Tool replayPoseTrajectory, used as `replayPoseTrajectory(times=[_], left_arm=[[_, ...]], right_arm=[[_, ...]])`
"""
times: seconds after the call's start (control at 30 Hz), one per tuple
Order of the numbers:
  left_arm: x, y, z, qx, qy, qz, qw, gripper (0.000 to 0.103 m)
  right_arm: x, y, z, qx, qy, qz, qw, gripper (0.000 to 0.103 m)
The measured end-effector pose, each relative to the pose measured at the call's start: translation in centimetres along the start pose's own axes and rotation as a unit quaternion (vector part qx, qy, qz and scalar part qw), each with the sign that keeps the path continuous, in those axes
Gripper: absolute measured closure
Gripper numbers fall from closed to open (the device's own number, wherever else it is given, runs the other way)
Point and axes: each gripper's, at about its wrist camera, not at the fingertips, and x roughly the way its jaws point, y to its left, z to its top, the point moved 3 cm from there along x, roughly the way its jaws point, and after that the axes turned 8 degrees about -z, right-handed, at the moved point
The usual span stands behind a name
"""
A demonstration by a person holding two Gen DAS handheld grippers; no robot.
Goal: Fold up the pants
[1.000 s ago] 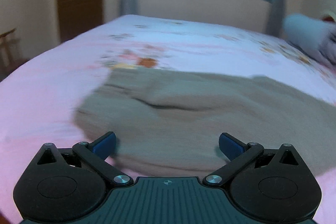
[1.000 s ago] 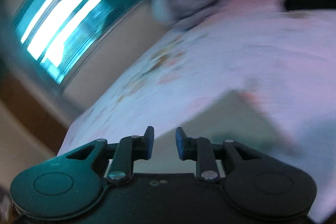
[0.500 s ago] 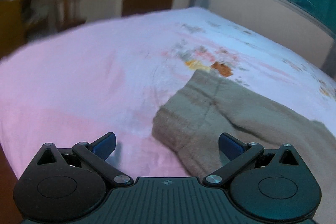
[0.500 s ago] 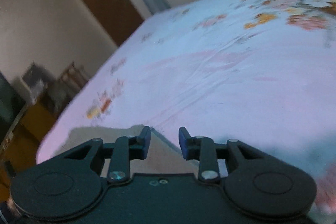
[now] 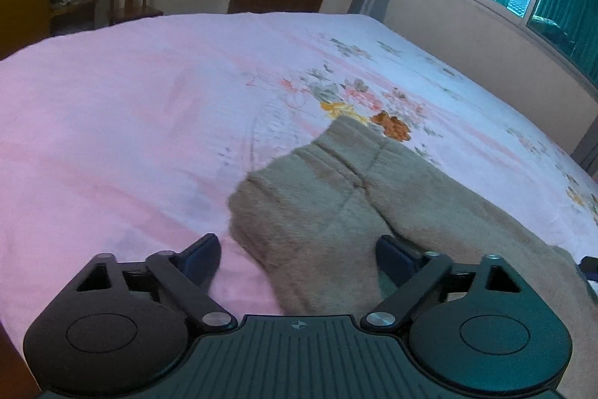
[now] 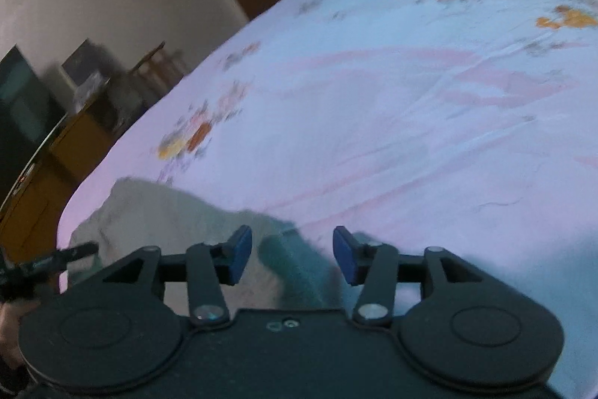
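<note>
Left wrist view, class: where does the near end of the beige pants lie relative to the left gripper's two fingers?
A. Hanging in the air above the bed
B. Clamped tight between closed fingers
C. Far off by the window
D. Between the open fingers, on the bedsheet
D: the pants lie flat on the bedsheet, with their near end between the left gripper's spread fingers.

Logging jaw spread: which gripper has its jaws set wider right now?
The left gripper: its jaws straddle the pants end; the right gripper shows a narrower gap.
</note>
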Motion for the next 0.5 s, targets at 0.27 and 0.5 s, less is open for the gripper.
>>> replayPoseTrajectory(times=[0.27,0.5], left_arm=[[-0.2,0.0,-0.6,0.005,0.002,-0.006,1.0000,0.017],[0.1,0.2,-0.5,0.007,0.003,-0.009,0.9999,0.016]], right_arm=[[0.0,2.8,0.0,-0.053,0.025,0.060,0.997,0.068],[1.2,5.2,0.9,-0.075,0.032,0.067,0.994,0.068]])
